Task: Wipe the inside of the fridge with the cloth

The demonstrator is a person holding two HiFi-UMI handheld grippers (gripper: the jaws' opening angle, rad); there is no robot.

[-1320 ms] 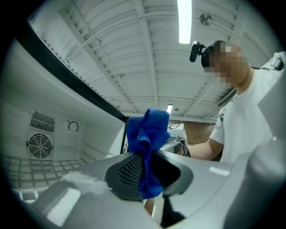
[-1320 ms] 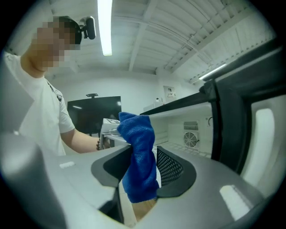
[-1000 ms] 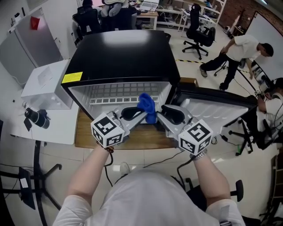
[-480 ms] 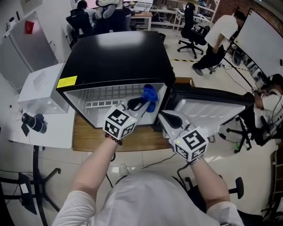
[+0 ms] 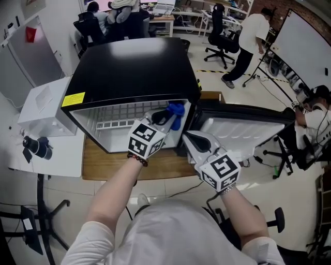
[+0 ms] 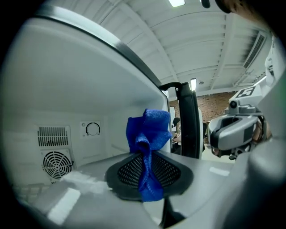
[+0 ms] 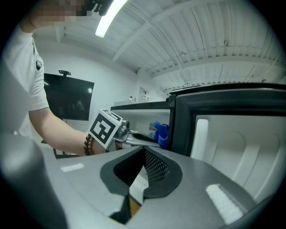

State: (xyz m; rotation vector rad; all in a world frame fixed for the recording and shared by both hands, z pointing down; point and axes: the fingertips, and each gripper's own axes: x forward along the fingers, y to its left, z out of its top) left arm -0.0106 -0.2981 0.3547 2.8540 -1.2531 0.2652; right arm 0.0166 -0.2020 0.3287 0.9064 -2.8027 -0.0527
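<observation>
Pale tiled floor (image 5: 67, 183), black office chair (image 5: 217, 31), wooden desk (image 5: 166, 19), ribbed white ceiling (image 7: 214, 40) with strip light (image 7: 109, 13)

White box (image 5: 47, 106); wooden board (image 5: 108, 164); standing person (image 5: 252, 32)

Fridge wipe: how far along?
Done: door open, blue cloth clamped in the left hand-held gripper and inside the fridge. In hand: cloth near the right-hand wall; contact unclear. Left: the wiping itself. The right hand-held gripper is shut, empty, outside.

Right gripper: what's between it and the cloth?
Nothing solid, by the right gripper view: the shut right gripper faces open space, then the cloth pinched in the left gripper beside the fridge's black frame.
</observation>
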